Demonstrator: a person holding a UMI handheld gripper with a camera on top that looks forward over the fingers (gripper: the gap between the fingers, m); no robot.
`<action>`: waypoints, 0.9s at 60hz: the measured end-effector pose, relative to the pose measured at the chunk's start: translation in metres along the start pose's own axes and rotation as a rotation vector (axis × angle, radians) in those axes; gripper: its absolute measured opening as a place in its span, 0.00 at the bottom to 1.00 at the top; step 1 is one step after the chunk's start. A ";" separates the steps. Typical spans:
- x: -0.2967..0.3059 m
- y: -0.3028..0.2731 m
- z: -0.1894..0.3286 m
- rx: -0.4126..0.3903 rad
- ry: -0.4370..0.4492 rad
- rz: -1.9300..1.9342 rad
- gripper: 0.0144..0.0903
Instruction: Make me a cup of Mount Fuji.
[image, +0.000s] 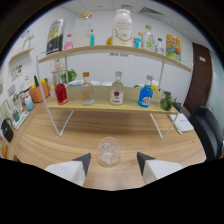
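Observation:
A clear glass cup (108, 151) stands on the wooden table (60, 145), just ahead of my gripper (114, 161) and in the gap between its two dark fingertips. The fingers are open, with space on both sides of the glass. On the lower shelf (105, 104) beyond it stand a red bottle (61, 93), a clear bottle with an orange cap (87, 90), a clear bottle with a red label (117, 90), a blue bottle (145, 94) and a green bottle (166, 100).
A white wire-frame rack (62, 122) carries two wooden shelves; the upper shelf (115, 50) holds a large white jar (122, 27), a dark package (55, 36) and small bottles. Cups and a plant sit at the left. A black chair (207, 127) is at the right.

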 end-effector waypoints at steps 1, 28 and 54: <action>0.000 0.001 0.000 0.001 0.001 0.002 0.94; -0.017 -0.009 -0.036 0.105 0.010 0.085 0.94; -0.080 -0.125 0.026 0.344 -0.040 0.086 0.94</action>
